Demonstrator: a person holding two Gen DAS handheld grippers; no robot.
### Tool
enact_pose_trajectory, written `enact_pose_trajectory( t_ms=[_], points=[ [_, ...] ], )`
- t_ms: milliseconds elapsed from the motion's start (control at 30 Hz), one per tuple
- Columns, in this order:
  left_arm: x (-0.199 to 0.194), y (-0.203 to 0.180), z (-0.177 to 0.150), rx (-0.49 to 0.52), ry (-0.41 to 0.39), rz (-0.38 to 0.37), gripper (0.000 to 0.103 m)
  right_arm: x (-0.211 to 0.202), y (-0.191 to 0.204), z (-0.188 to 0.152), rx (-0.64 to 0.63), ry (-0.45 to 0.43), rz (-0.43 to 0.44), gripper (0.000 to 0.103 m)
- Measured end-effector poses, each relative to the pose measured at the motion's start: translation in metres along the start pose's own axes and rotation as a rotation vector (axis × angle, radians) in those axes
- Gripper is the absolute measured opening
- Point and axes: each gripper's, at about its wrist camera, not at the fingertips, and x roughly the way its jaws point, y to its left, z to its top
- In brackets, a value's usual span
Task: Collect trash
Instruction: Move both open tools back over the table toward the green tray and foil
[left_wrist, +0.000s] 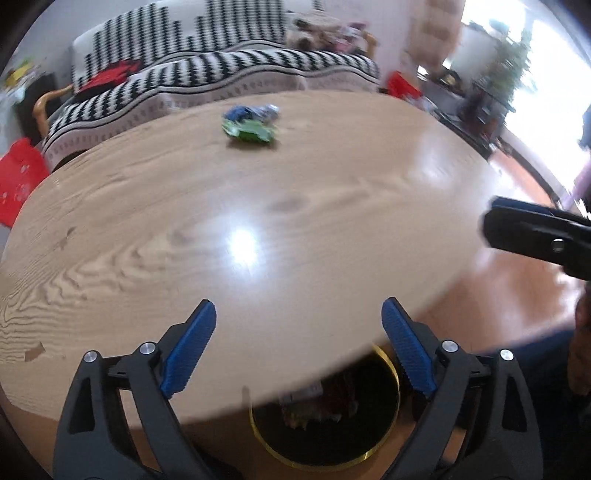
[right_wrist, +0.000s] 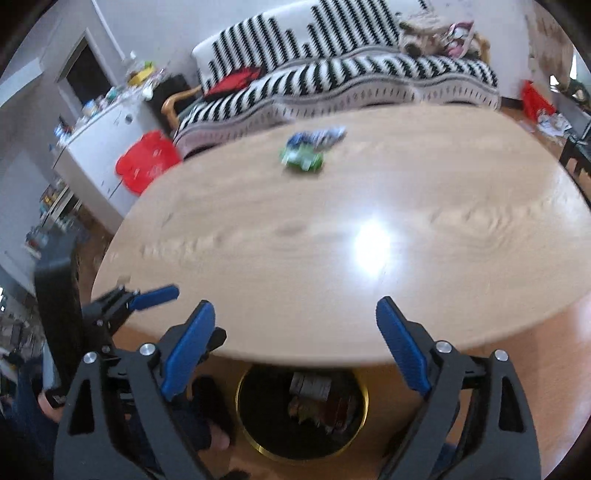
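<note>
Both pairs of blue-padded fingers stood wide apart with nothing between them. The left gripper (left_wrist: 298, 314) hung over the near edge of the wooden table (left_wrist: 332, 229), and the right gripper (right_wrist: 295, 314) did likewise just beside it, each with bare tabletop showing through its gap. Below and between them, under the table's rim, sat a black bin with a gold rim (right_wrist: 258, 448) that already held some wrappers.

Remaining trash lay well away at the far side of the table: a green wrapper (left_wrist: 249, 132) touching a blue wrapper (left_wrist: 255, 112), near the edge facing the striped sofa (left_wrist: 229, 70).

Risks, as I judged them, came mostly from that long reach. A hurried sweep could nudge the light wrappers off the far edge towards the sofa. Since the two pieces touched, pinching one might drag or flick the other away. With both grippers so close together, they could also knock into each other while heading for the same small pile. Blur made the wrappers' exact shapes hard to read.
</note>
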Motion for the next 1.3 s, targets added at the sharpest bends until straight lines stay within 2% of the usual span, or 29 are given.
enact_pose_trajectory(
  t_ms=[133,267,333,433,600,667,933,1067,1200,1300],
  points=[
    [0.031,0.012,0.040,-0.099,-0.005,0.035,0.090,0.019,-0.021,0.039,0.040,-0.008,-0.051,0.086],
    [0.075,0.020,0.082,-0.160,-0.004,0.108,0.090,0.037,-0.048,0.057,0.115,-0.002,-0.109,0.086],
    [0.095,0.025,0.100,-0.195,0.003,0.145,0.090,0.046,-0.065,0.057,0.180,0.014,-0.128,0.086],
    [0.124,0.035,0.126,-0.291,-0.004,0.157,0.090,0.058,-0.075,0.051,0.223,0.070,-0.093,0.086],
    [0.166,0.034,0.156,-0.338,0.004,0.187,0.090,0.061,-0.072,0.044,0.164,0.095,-0.117,0.086],
    [0.179,0.035,0.163,-0.358,0.007,0.187,0.092,0.060,-0.075,0.044,0.162,0.096,-0.117,0.086],
    [0.196,0.039,0.181,-0.364,-0.019,0.263,0.093,0.063,-0.082,0.044,0.184,0.105,-0.111,0.086],
    [0.190,0.050,0.174,-0.348,0.012,0.302,0.093,0.066,-0.086,0.047,0.179,0.118,-0.123,0.086],
    [0.179,0.078,0.162,-0.347,0.033,0.348,0.093,0.079,-0.091,0.062,0.213,0.130,-0.072,0.086],
    [0.172,0.089,0.159,-0.359,0.002,0.295,0.093,0.090,-0.085,0.082,0.174,0.123,-0.074,0.086]
  ],
)
